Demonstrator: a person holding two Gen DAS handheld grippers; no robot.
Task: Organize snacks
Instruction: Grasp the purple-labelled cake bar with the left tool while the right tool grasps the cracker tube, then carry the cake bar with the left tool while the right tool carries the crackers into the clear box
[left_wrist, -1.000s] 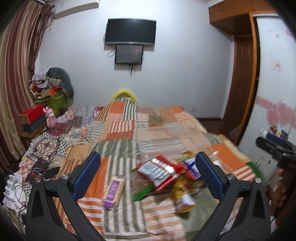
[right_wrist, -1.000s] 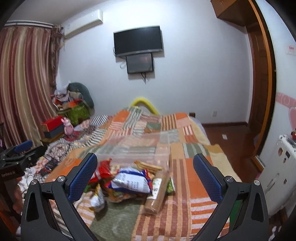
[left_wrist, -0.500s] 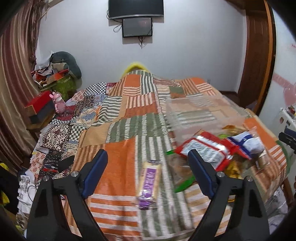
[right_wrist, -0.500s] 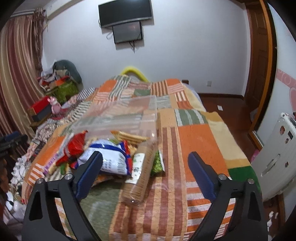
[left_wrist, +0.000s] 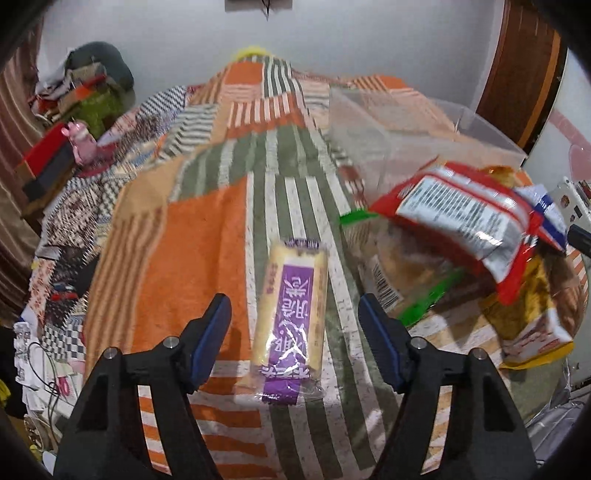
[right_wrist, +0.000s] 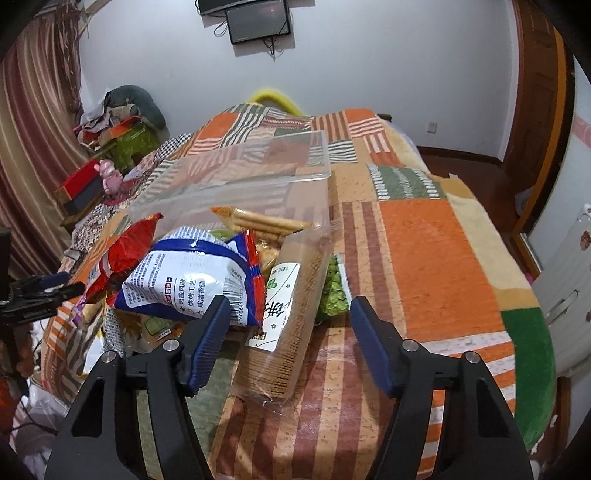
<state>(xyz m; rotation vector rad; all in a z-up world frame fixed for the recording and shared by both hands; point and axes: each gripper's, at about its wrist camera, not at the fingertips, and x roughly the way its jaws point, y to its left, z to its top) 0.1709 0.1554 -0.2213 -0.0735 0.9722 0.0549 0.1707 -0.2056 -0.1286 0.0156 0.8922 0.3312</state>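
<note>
A purple-labelled cream bar packet (left_wrist: 291, 314) lies on the patchwork bedspread (left_wrist: 192, 251). My left gripper (left_wrist: 294, 325) straddles it, jaws closing, with clear gaps between the pads and the packet. A long clear sleeve of brown biscuits (right_wrist: 291, 314) lies between the closing jaws of my right gripper (right_wrist: 290, 321), which do not press on it. Beside it sit a blue-white bag (right_wrist: 192, 280), a red bag (right_wrist: 125, 251) and a green pea pack (right_wrist: 334, 291). A clear plastic bin (right_wrist: 258, 173) stands behind the pile.
The left wrist view shows the pile from the other side: red bag (left_wrist: 465, 210), yellow pack (left_wrist: 532, 314), clear bin (left_wrist: 406, 122). A red box (right_wrist: 79, 181), a pink toy (right_wrist: 109, 177) and piled clothes (right_wrist: 122, 110) stand left of the bed. A white appliance (right_wrist: 569, 295) stands at the right.
Both grippers dropped and tilted down toward the bed while their jaws narrowed. The left one shifted over the purple bar; the right one came down around the biscuit sleeve.
</note>
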